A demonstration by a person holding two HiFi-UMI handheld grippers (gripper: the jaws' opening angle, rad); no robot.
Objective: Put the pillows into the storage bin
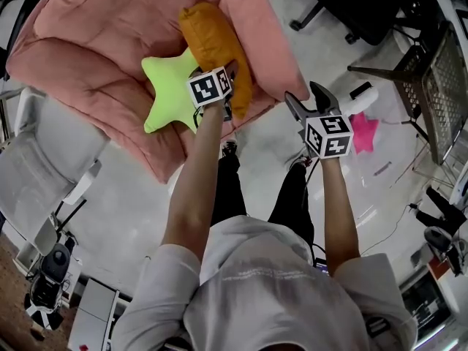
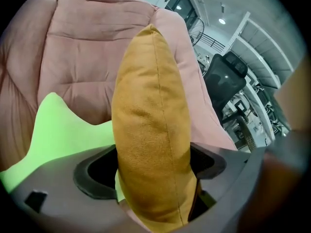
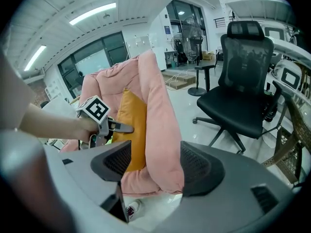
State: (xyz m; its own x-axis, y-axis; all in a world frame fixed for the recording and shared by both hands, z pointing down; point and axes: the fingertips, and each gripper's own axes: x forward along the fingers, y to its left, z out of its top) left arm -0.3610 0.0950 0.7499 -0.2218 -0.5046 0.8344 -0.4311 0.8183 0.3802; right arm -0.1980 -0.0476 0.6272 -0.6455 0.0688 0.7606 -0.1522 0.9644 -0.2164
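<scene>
- Mustard cloth with a soft nap fills my left gripper view. The mustard pillow (image 2: 153, 130) stands on edge on the pink lounger (image 1: 95, 57), against its right arm, with the green star pillow (image 1: 168, 93) just to its left.
- My left gripper (image 2: 153, 169) is spread wide with the pillow's near edge between the jaws. The pads are not pressing on it, so I hold nothing.
- My right gripper (image 3: 156, 164) is wide open and empty, off the lounger's right side over the floor.
- I judge the pillow light, squashy and not slippery. I would bite deep across its plump middle, not on the thin seam, because the stuffing will give under the pads.
- Only the head view shows the pink star pillow (image 1: 363, 132) on the floor to the right. It also shows a wire mesh basket (image 1: 439, 79) at far right, which may be the bin.
- Only my right gripper view shows the black office chair (image 3: 243, 81) and my left gripper from the side.
</scene>
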